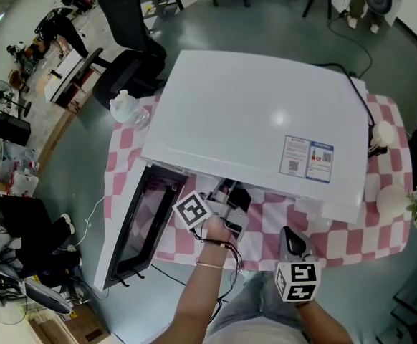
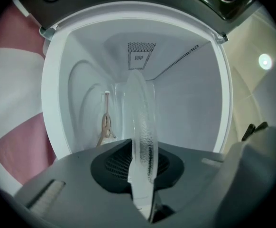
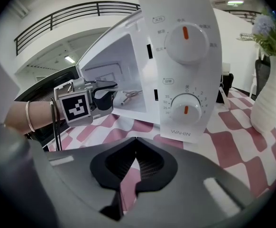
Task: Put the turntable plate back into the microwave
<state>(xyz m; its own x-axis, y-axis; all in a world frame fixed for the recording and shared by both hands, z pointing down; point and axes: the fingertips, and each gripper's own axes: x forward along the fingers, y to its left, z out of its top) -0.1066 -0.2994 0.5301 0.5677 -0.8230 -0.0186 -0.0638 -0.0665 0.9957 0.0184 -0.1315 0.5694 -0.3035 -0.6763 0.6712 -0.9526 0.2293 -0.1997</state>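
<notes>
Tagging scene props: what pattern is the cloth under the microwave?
Pink and white checks on the cloth, clearest in the head view.

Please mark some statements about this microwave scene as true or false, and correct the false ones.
1. The left gripper is shut on the clear glass turntable plate. True.
2. The dark-windowed door of the white microwave is closed. False: the door is open.
3. The right gripper holds the white vase. False: its jaws are together with nothing between them, and the vase stands apart beside the microwave.
4. The microwave stands on a pink-and-white checked tablecloth. True.
</notes>
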